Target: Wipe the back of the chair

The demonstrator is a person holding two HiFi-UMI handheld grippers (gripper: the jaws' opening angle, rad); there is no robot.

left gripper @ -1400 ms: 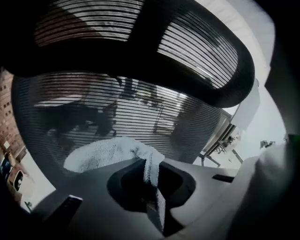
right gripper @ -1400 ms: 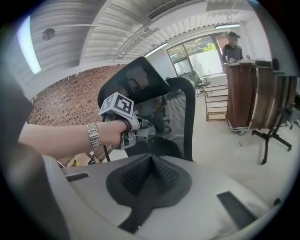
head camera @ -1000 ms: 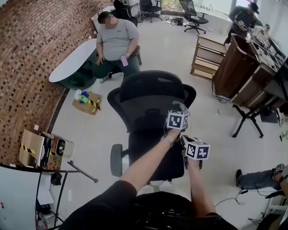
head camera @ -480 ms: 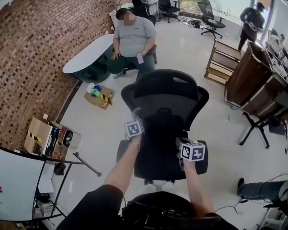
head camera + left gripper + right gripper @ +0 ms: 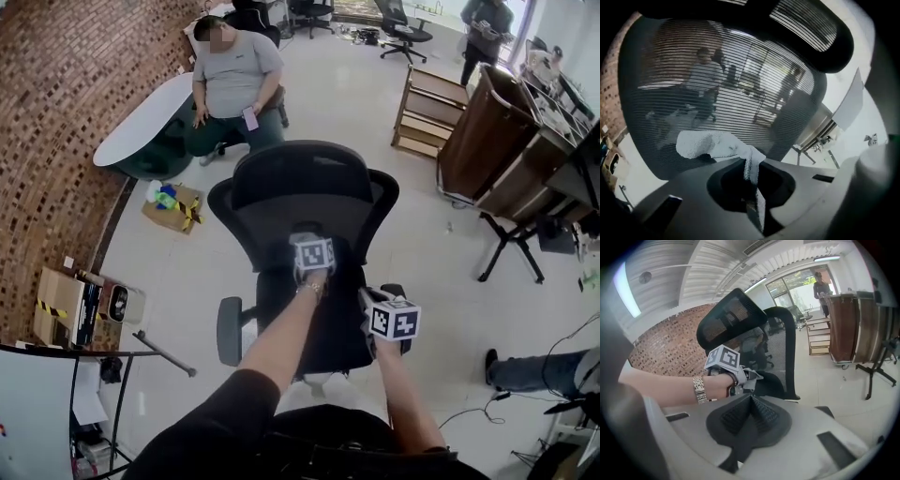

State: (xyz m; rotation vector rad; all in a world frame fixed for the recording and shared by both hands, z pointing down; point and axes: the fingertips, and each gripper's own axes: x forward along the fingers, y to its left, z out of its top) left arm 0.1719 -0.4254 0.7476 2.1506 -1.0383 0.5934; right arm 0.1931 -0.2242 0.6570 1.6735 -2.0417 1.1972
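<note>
Shifted inward along black mesh chair back (image 5: 300, 192): my left gripper (image 5: 751, 171), fingers pinching white terry cloth (image 5: 712, 144); right gripper (image 5: 751, 401), fingers pressed together; mesh drag could tug cloth free.

Place: I read an office | mesh swivel chair (image 5: 300, 202) dead centre | more swivel chairs (image 5: 403, 33) at 12 o'clock | brick wall (image 5: 56, 112) at 10 | wooden shelf unit (image 5: 424, 117) at 2 | cardboard boxes (image 5: 61, 309) at 8.

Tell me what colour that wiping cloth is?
The cloth is white; clearest in the left gripper view.
</note>
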